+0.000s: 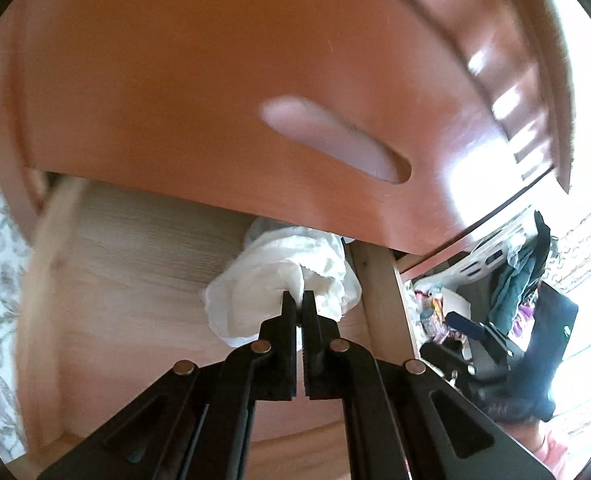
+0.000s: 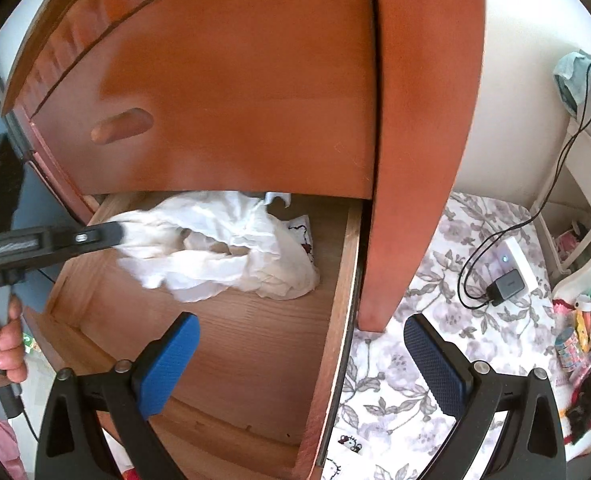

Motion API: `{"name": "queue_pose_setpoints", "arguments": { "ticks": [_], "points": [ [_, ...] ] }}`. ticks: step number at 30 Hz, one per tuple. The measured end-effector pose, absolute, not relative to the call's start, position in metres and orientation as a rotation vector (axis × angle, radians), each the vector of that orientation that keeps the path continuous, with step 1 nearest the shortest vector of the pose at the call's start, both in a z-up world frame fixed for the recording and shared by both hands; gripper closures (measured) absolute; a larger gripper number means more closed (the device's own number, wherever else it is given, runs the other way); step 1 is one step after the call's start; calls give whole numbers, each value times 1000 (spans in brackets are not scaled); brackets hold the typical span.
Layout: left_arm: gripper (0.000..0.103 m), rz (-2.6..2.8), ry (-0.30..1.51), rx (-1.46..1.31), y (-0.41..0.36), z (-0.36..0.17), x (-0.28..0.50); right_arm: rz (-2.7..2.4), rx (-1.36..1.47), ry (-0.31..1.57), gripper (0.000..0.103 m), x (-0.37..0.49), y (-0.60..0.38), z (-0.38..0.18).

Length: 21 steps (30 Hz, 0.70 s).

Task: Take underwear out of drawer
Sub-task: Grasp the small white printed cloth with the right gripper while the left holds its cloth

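Left gripper [image 1: 298,300] pinched shut on white underwear [image 2: 215,240] to lift it from open drawer [image 2: 255,340]; right gripper [image 2: 299,344] wide open, empty, standing clear.

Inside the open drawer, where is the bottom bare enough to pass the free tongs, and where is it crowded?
The drawer bottom is bare in front of the white underwear, out to the front and right walls, below the open right tongs. The back is crowded: the cloth bunches there, pinched by the left tongs, under the upper drawer front.
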<state>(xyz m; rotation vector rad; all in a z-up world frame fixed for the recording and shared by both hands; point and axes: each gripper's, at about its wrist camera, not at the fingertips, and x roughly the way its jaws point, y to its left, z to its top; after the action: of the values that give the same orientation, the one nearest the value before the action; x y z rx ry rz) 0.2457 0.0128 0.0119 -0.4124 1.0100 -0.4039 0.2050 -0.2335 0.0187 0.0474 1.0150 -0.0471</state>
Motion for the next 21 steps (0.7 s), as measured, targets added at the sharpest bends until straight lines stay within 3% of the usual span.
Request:
{"name": "queue_pose_setpoints", "arguments": {
  "ticks": [10,16,18,21],
  "points": [
    [102,-230,839,-450,117,50,218,34,-67,1004,0,224,-195,29],
    [102,-213,811,-442,115,41,215,64,-172,1054,0,253,-173,16],
    [102,-231,829,-444,110,33,213,50,-216,1070,3,262,-168,10],
    [102,-268,858,-438,101,24,212,46,-282,1097,15,275,-157,-2]
  ]
}}
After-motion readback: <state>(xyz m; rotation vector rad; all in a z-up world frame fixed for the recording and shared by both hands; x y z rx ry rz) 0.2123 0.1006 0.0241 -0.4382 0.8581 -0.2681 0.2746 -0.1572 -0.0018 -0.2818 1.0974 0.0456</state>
